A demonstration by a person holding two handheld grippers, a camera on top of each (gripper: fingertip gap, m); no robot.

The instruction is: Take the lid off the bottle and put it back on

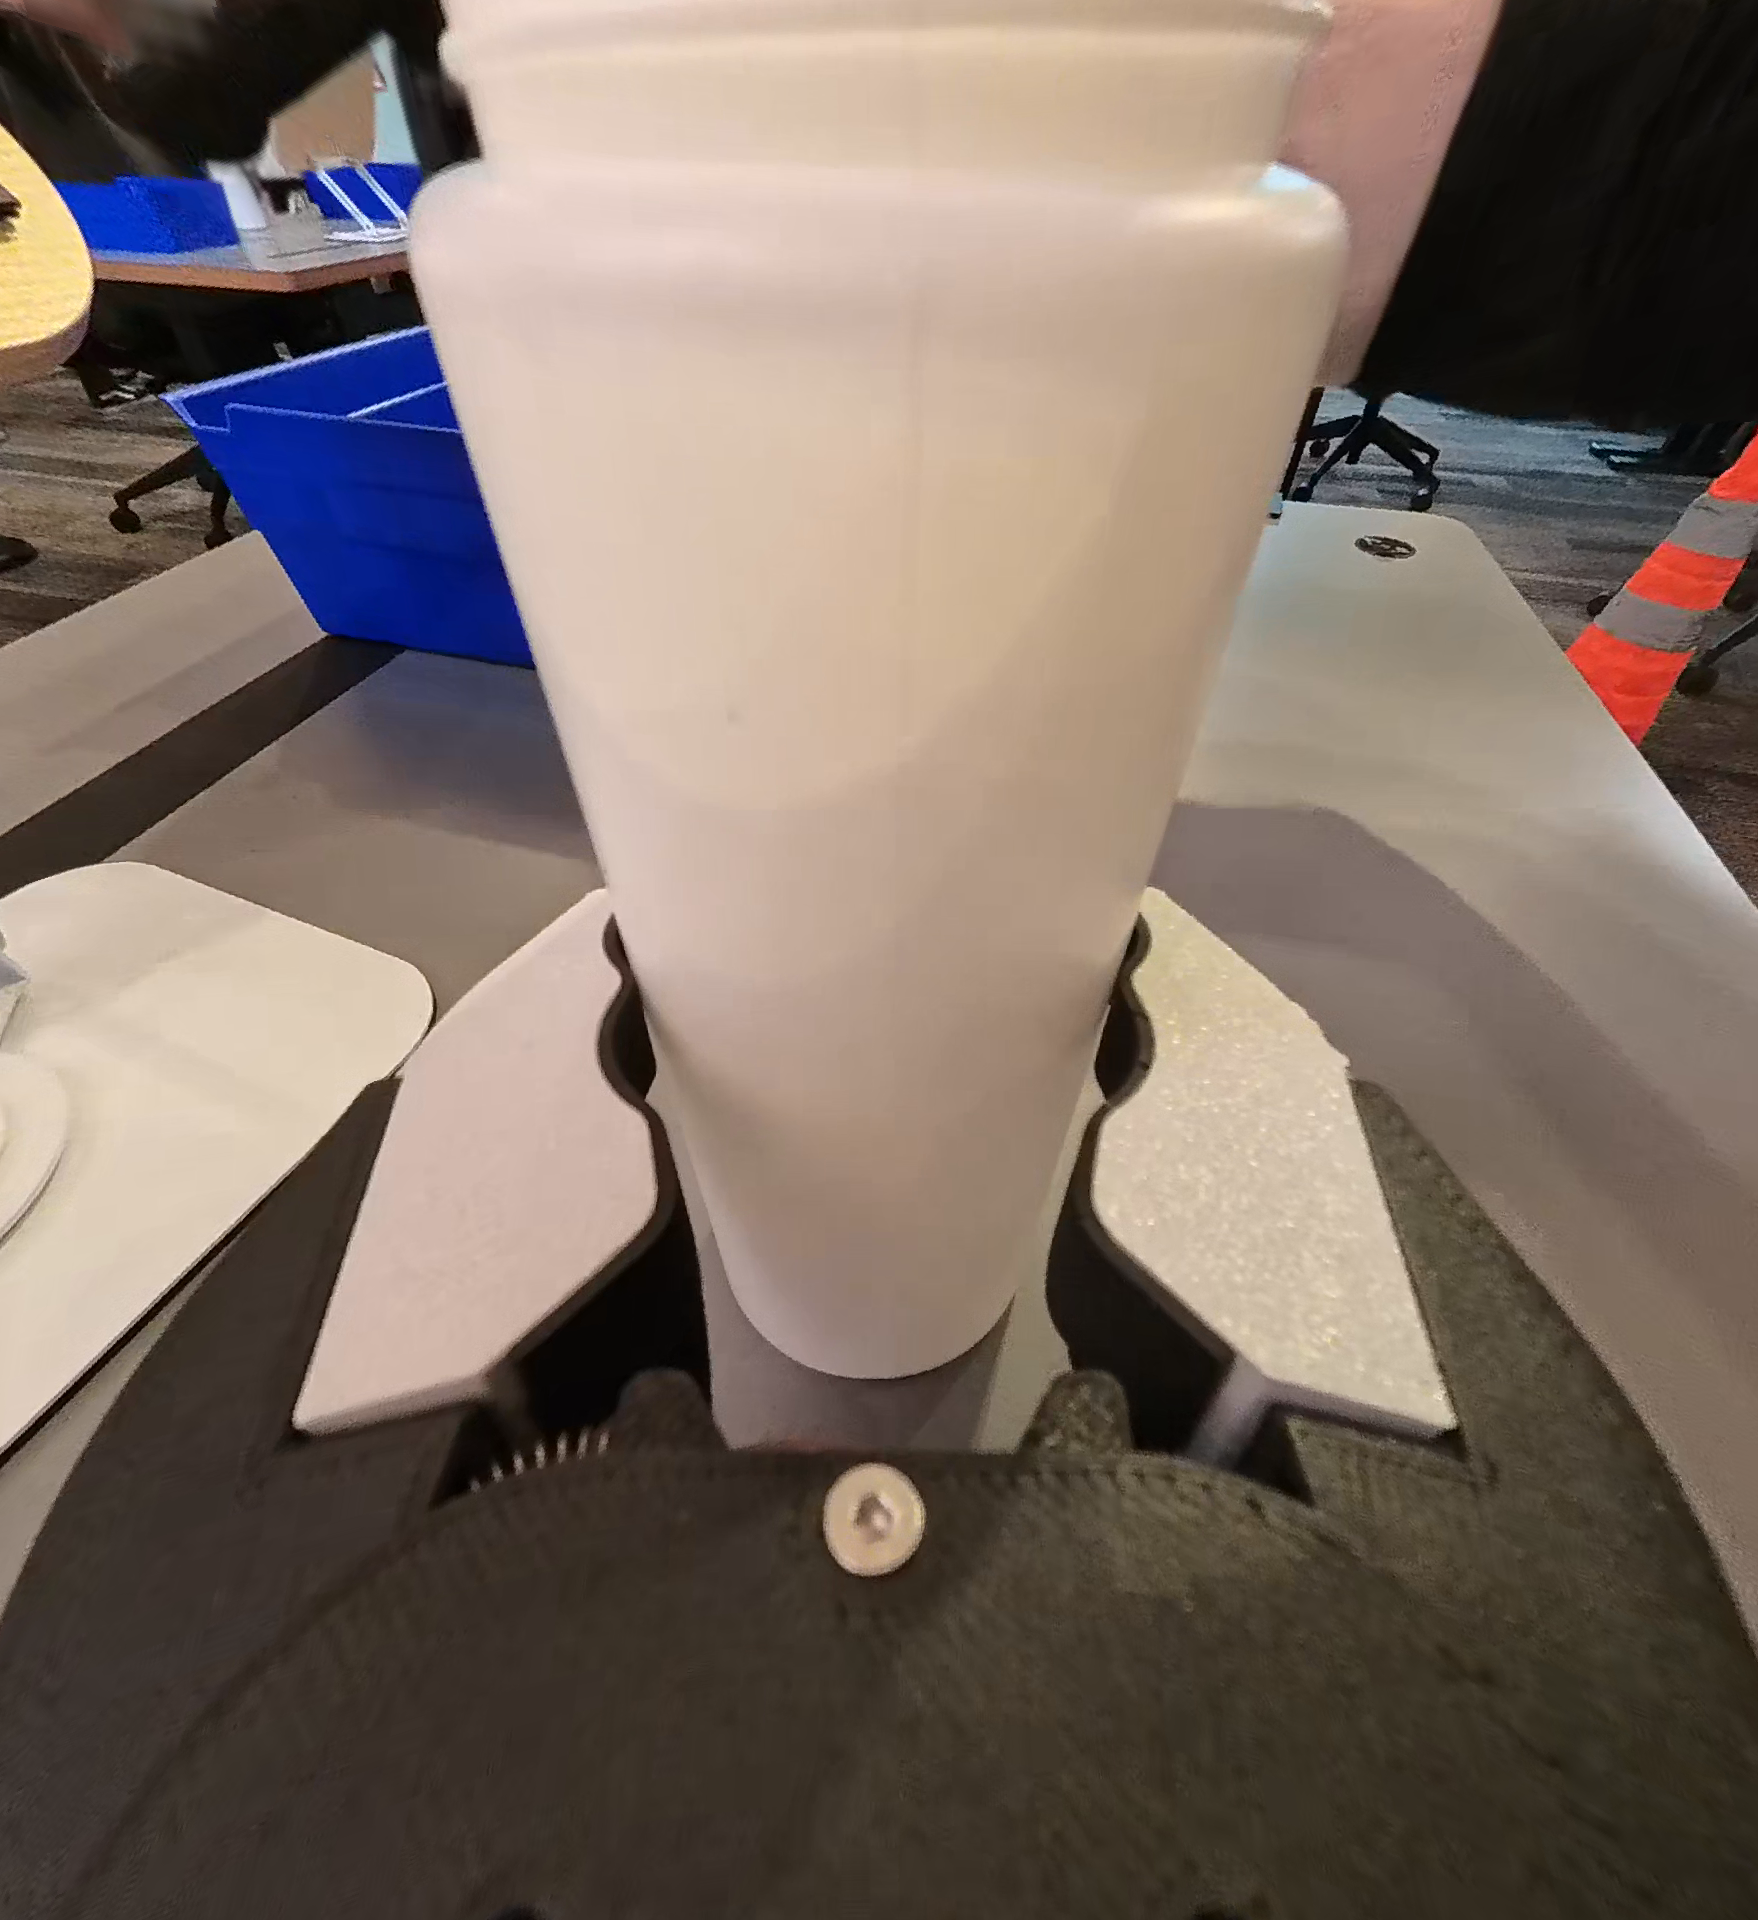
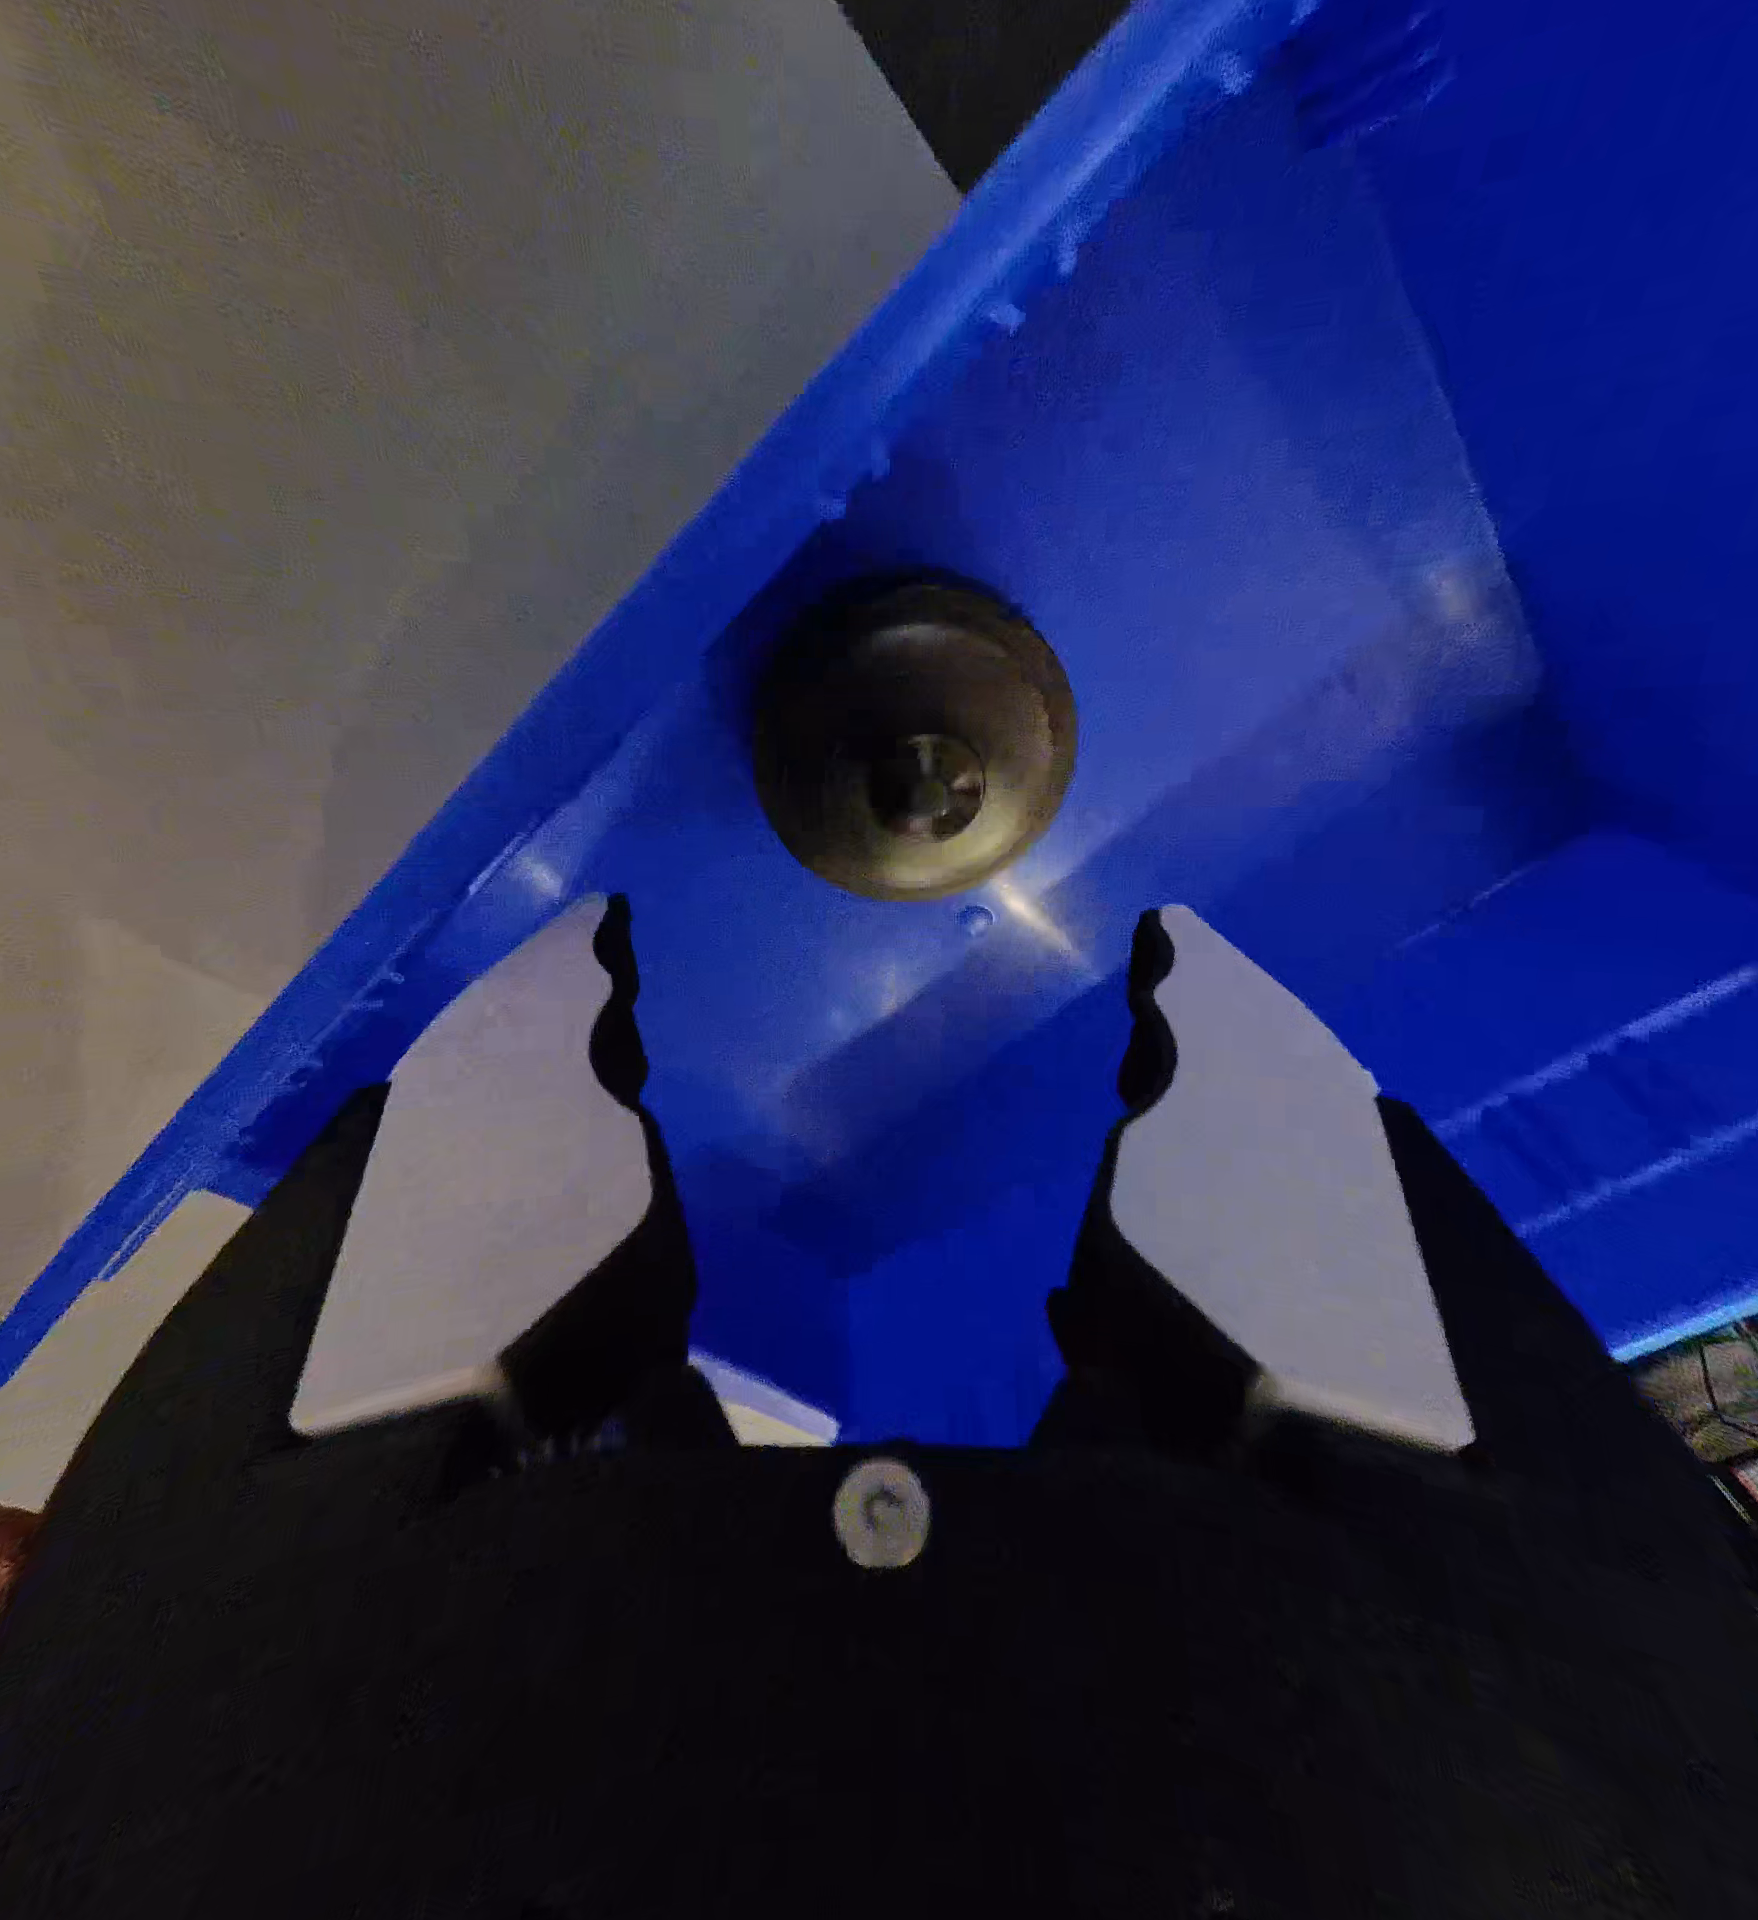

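We see the white bottle [image 1: 875, 644] upright between the fingers of our left gripper [image 1: 875, 1039], which is clenched on its lower body; its base sits just above the grey table [image 1: 1426, 727]. Threads show on its neck at 12 o'clock, so the lid seems to be off. We judge the bottle light, stiff plastic with a smooth, rather slippery wall, so a hold low on the straight body, as now, should keep it from turning while the lid is screwed on.

The dark round lid [image 2: 914, 740] lies on the floor of the blue bin [image 2: 1270, 520], just beyond the fingertips of our right gripper [image 2: 885, 966] at 12 o'clock. That gripper is released, jaws spread and holding nothing. The lid looks small and rigid; we would take it across its rim.

Only the right wrist view shows the lid and the bin's inside. Only the left wrist view shows the bottle, the bin's outer wall at 10 o'clock, a white tray [image 1: 179, 1039] at 8 o'clock and an orange cone [image 1: 1706, 561] at 2 o'clock.
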